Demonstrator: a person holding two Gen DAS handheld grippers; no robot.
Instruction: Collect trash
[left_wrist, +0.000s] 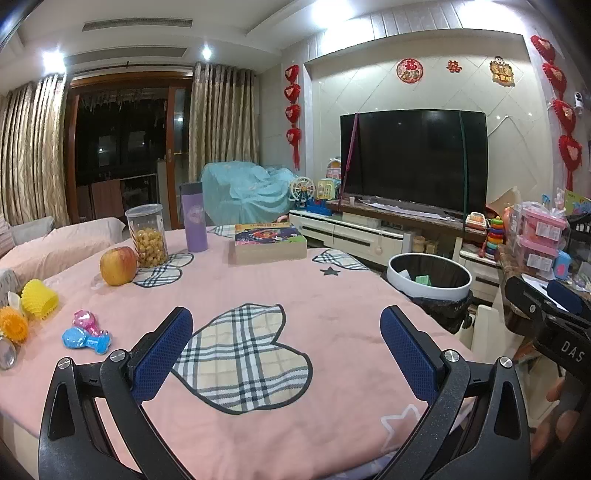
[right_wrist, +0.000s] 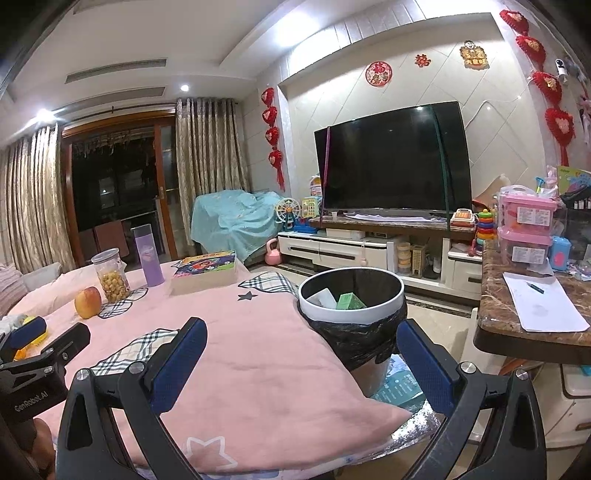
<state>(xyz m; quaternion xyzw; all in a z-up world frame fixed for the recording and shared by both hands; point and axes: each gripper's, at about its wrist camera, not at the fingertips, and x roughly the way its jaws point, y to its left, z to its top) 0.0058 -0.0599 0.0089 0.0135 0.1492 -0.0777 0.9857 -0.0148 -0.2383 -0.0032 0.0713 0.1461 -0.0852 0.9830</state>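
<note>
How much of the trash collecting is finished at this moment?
Done: the bin beside the table already holds a green box and a white piece. In hand: nothing; the left claw and right claw are open and empty. Left: no obvious trash shows on the table; only the apple, jar and toys show.

On the table ahead of the left tongs, far to the left, stand one apple (left_wrist: 118, 266), one jar (left_wrist: 146, 235) of yellow snacks and one purple bottle (left_wrist: 193, 217). Straight ahead at the far edge lies one box (left_wrist: 269, 244). Close to the left finger are two small toys, one pink (left_wrist: 85, 322) and one blue (left_wrist: 84, 340), and two yellow things (left_wrist: 39, 299) further left. Ahead of the right tongs there is one bin (right_wrist: 351, 295); inside it are two pieces, one white (right_wrist: 322, 298) and one green (right_wrist: 350, 301).
</note>
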